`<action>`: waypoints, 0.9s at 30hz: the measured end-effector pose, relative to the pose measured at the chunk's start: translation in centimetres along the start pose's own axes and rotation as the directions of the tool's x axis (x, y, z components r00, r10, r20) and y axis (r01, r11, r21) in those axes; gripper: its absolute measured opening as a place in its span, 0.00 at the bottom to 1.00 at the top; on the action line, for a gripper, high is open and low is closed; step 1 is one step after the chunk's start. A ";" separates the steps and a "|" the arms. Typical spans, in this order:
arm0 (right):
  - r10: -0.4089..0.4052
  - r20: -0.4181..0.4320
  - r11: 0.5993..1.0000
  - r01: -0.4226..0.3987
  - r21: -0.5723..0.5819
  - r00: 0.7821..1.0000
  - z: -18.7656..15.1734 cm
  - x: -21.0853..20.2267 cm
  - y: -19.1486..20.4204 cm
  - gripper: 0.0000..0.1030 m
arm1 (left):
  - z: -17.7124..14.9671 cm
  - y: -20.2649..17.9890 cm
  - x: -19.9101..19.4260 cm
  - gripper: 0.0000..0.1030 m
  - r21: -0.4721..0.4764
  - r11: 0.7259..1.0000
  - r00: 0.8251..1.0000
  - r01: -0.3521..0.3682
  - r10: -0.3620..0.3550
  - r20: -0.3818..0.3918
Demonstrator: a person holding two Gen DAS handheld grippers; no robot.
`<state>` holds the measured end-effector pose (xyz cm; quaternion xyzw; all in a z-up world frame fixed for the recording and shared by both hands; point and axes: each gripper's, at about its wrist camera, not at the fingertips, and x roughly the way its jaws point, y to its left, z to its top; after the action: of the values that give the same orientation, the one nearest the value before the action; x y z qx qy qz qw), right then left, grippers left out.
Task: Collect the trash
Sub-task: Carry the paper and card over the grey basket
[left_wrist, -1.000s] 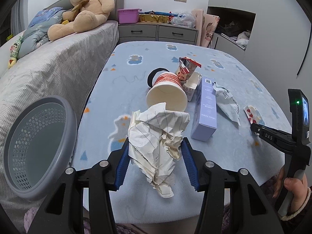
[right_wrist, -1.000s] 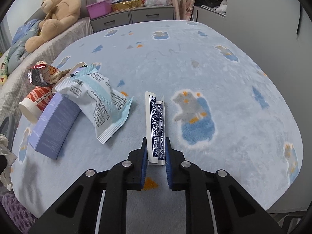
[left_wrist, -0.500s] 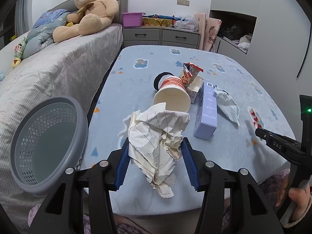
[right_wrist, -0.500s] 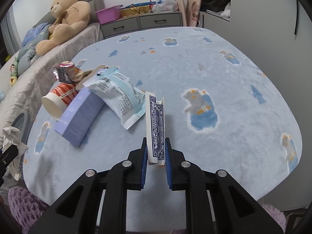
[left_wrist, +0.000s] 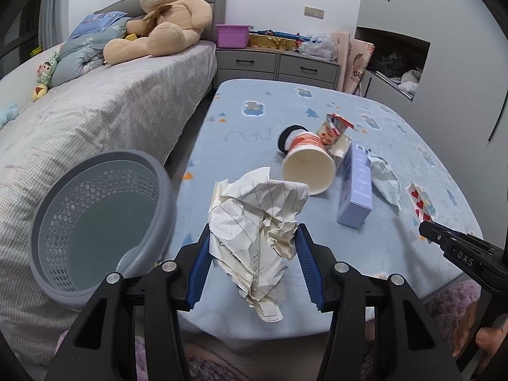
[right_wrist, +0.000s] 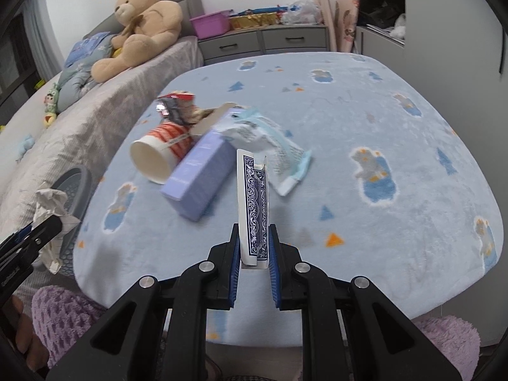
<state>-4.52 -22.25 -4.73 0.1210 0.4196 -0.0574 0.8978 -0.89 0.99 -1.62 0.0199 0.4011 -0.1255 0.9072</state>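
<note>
My left gripper (left_wrist: 254,254) is shut on a crumpled ball of lined paper (left_wrist: 257,222), held above the near edge of the blue blanket-covered table (left_wrist: 254,117). A grey perforated basket (left_wrist: 95,225) sits just left of it. My right gripper (right_wrist: 253,254) is shut on a blue-patterned playing-card box (right_wrist: 254,203), held upright; it also shows in the left wrist view (left_wrist: 422,203). On the table lie a tipped paper cup (left_wrist: 308,162), a lavender box (left_wrist: 355,187), a white wrapper (left_wrist: 384,181) and a red snack wrapper (left_wrist: 333,127).
A bed (left_wrist: 95,120) with a large teddy bear (left_wrist: 162,25) runs along the left. Grey drawers (left_wrist: 276,63) with a purple bin (left_wrist: 231,35) stand at the back. A grey cabinet (left_wrist: 444,63) is on the right.
Both grippers have pulled back and leftward from the table with their loads. The basket now sits closer to the left gripper.
</note>
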 end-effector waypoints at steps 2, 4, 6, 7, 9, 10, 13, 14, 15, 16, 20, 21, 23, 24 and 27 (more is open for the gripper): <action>0.023 0.004 0.999 -0.023 -0.023 1.000 0.2 -0.1 1.4 0.16 | 0.0 1.0 -0.1 0.48 -0.014 1.000 1.000 -0.014 0.014 0.002; 0.051 0.007 0.997 -0.051 -0.053 0.999 0.6 -0.1 3.2 0.16 | 0.1 2.2 -0.1 0.48 -0.032 0.999 0.999 -0.033 0.034 0.002; 0.079 0.008 0.994 -0.079 -0.080 0.997 1.1 0.1 4.9 0.16 | 0.2 3.8 -0.1 0.48 -0.053 0.997 0.998 -0.058 0.058 -0.001; 0.093 0.009 0.991 -0.092 -0.093 0.996 1.3 0.3 5.8 0.16 | 0.2 4.4 -0.1 0.48 -0.061 0.996 0.998 -0.068 0.068 -0.002; 0.123 0.007 0.985 -0.122 -0.124 0.992 1.8 0.7 7.8 0.16 | 0.4 5.9 -0.1 0.48 -0.079 0.993 0.996 -0.091 0.091 -0.003; 0.137 0.005 0.981 -0.135 -0.138 0.991 2.0 0.8 8.8 0.16 | 0.5 6.9 -0.1 0.48 -0.089 0.990 0.994 -0.109 0.109 -0.002; 0.184 -0.006 0.967 -0.182 -0.181 0.983 2.8 1.8 11.9 0.16 | 0.8 9.3 -0.1 0.48 -0.115 0.982 0.989 -0.148 0.149 0.000; 0.200 -0.011 0.961 -0.199 -0.193 0.980 3.1 2.1 12.9 0.16 | 1.0 10.0 0.0 0.48 -0.122 0.980 0.987 -0.157 0.158 -0.001; 0.214 -0.017 0.955 -0.213 -0.204 0.977 3.3 2.4 13.9 0.16 | 1.1 10.7 0.0 0.48 -0.130 0.977 0.986 -0.167 0.168 -0.002; 0.227 -0.022 0.950 -0.227 -0.216 0.974 3.4 2.8 14.8 0.16 | 1.2 11.6 0.2 0.48 -0.140 0.974 0.984 -0.179 0.180 -0.006; 0.277 -0.060 0.923 -0.283 -0.261 0.959 3.9 4.4 18.6 0.16 | 1.4 14.4 0.9 0.48 -0.168 0.965 0.979 -0.203 0.203 -0.019; 0.290 -0.071 0.914 -0.298 -0.275 0.955 3.9 4.8 19.7 0.16 | 1.4 15.0 1.1 0.48 -0.175 0.962 0.978 -0.208 0.207 -0.024; 0.308 -0.089 0.899 -0.321 -0.297 0.947 3.9 5.6 21.4 0.16 | 1.3 16.2 1.4 0.48 -0.187 0.957 0.975 -0.223 0.221 -0.033; 0.318 -0.102 0.891 -0.334 -0.308 0.943 3.8 6.1 22.4 0.16 | 1.3 16.7 1.6 0.48 -0.191 0.955 0.973 -0.229 0.226 -0.037; 0.343 -0.136 0.869 -0.369 -0.329 0.929 3.6 7.2 24.6 0.16 | 1.3 18.3 2.1 0.48 -0.204 0.947 0.968 -0.249 0.244 -0.050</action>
<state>7.81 0.54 -3.89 0.0374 0.4263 0.1887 0.8839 5.85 18.04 -3.51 -0.0240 0.4175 0.0320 0.9078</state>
